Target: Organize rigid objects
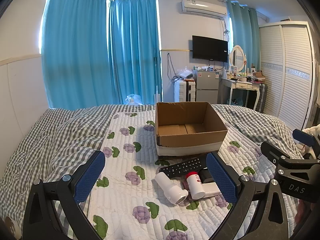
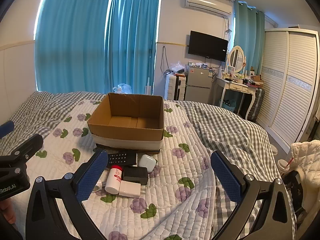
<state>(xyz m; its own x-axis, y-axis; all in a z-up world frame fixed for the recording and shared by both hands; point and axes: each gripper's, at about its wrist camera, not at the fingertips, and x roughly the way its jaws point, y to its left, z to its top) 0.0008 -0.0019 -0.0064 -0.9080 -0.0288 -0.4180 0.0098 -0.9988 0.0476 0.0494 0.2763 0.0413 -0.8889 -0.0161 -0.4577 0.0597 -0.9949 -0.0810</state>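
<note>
An open, empty cardboard box [image 1: 190,138] [image 2: 128,134] stands on the quilted floral bedspread. In front of it lies a pile of small items: a black remote [image 1: 184,167] [image 2: 122,158], a white cylinder [image 1: 172,189], a white bottle with a red cap [image 1: 195,185] [image 2: 114,178], a black adapter [image 2: 136,175], a white charger [image 2: 131,189] [image 1: 211,188] and a white earbud case [image 2: 147,163]. My left gripper [image 1: 156,180] is open and empty above the pile's left side. My right gripper [image 2: 160,178] is open and empty, with the pile by its left finger.
The bed has a grey checked duvet [image 2: 230,132] bunched on the right and left. A white padded jacket and a drink cup [image 2: 284,165] sit at the far right. Beyond the bed are a fridge [image 2: 197,86], a dressing table [image 2: 238,88] and a wardrobe.
</note>
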